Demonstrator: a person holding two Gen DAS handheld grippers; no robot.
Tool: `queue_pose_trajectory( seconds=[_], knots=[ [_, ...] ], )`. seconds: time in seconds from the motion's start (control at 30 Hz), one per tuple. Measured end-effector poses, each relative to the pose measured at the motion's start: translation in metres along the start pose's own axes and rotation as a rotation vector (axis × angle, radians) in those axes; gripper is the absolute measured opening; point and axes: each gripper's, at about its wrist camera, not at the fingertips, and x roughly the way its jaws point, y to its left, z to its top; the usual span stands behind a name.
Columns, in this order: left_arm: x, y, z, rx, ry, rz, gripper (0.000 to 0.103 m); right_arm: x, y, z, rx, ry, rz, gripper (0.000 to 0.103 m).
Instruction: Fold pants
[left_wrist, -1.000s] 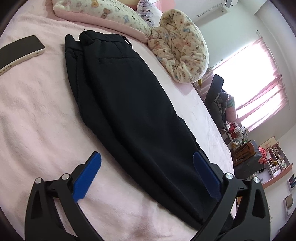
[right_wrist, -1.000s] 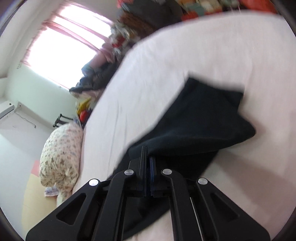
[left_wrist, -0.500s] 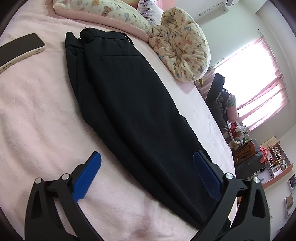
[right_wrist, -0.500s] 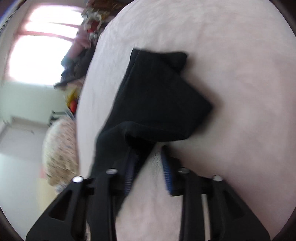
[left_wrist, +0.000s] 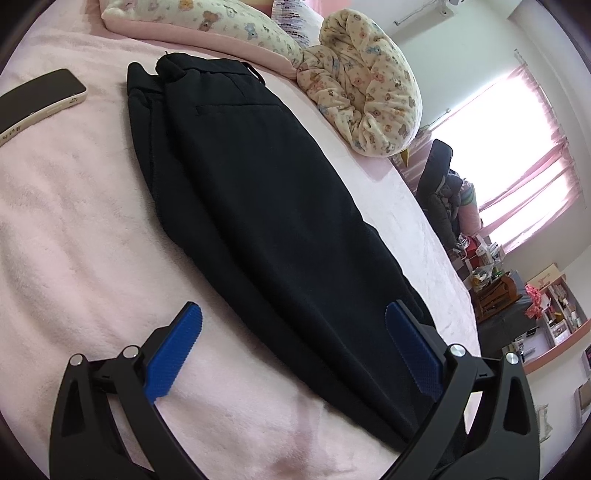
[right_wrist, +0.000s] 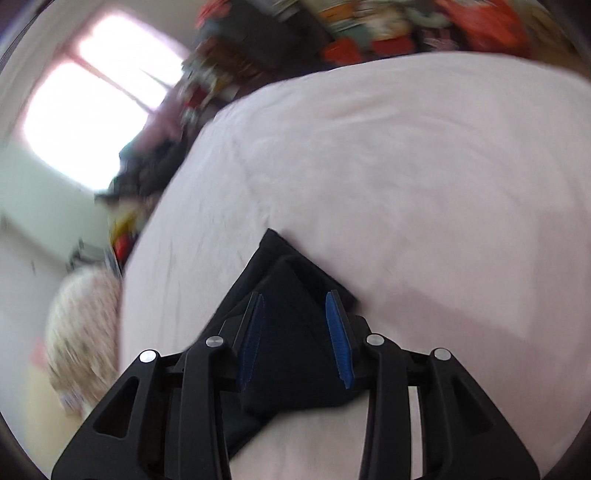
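Left gripper (left_wrist: 291, 345): jaws stood wide apart, blue pads (left_wrist: 173, 352) clear of any cloth, nothing held. Left wrist view: it hung low over the near end of the pants (left_wrist: 266, 206), one pad over the pink bed (left_wrist: 66, 221), the other over the cloth's far edge. The pants lay flat on the bed, long axis running straight away from this gripper: leg end nearest, waistband farthest, up by the pillows (left_wrist: 354, 85). A phone (left_wrist: 40, 98) lay on the bed left of the waistband, well apart from the pants. The pants were black, already doubled leg on leg, smooth, with a welt pocket showing near the waist.

Right gripper (right_wrist: 295, 332): jaws had just been opening and stood partly apart; cloth lay between them, but the pads (right_wrist: 338, 339) did not press on it. Right wrist view, blurred: the pants' hem end (right_wrist: 291, 295) came to a corner just beyond the fingertips, layered and slightly rumpled, bare bed beyond it.

Judgement: both grippers were at the leg end, the right one nearer the hem, so the next fold would likely carry that end along the long axis toward the waistband.
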Motion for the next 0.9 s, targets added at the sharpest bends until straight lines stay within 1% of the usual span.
queue_pose_trajectory(
  seconds=[0.03,0.17,0.23,0.3,0.33,0.4,0.43,0.47,0.53,0.67,0.73,0.8,0.9],
  knots=[
    [0.000,-0.001,-0.001,0.005,-0.001,0.003,0.100,0.008,0.005,0.005,-0.024,0.014,-0.008,0.037],
    [0.002,-0.002,-0.002,0.009,-0.009,0.014,0.100,0.027,0.015,0.022,-0.093,0.021,-0.043,0.037],
    [0.003,-0.003,-0.002,0.017,-0.010,0.020,0.101,0.039,0.016,0.025,-0.088,0.054,-0.060,0.037],
    [0.005,-0.006,-0.003,0.030,-0.007,0.030,0.101,0.045,0.014,0.021,-0.082,0.095,-0.052,0.037],
    [0.006,-0.007,-0.004,0.038,-0.005,0.032,0.101,0.049,0.015,0.020,-0.100,0.101,-0.050,0.037],
    [0.006,-0.008,-0.004,0.048,-0.001,0.032,0.101,0.048,0.020,0.014,-0.155,0.082,-0.064,0.035],
    [0.006,-0.008,-0.005,0.051,0.000,0.031,0.101,0.048,0.025,0.012,-0.193,0.071,-0.087,0.020],
    [0.006,-0.008,-0.005,0.052,0.001,0.031,0.101,0.047,0.029,0.009,-0.239,0.063,-0.106,0.018],
    [0.006,-0.008,-0.005,0.050,0.001,0.028,0.101,0.040,0.036,0.006,-0.275,0.028,-0.108,0.018],
    [0.007,-0.008,-0.005,0.053,0.003,0.030,0.101,0.013,0.063,0.012,-0.344,-0.101,-0.054,0.017],
    [0.007,-0.008,-0.005,0.059,0.000,0.033,0.101,0.010,0.080,0.015,-0.400,-0.146,-0.060,0.017],
    [0.008,-0.010,-0.005,0.063,-0.002,0.036,0.101,0.022,0.092,0.020,-0.446,-0.132,-0.108,0.017],
    [0.009,-0.011,-0.005,0.069,-0.007,0.037,0.101,0.044,0.092,0.023,-0.449,-0.115,-0.163,0.017]
  ],
)
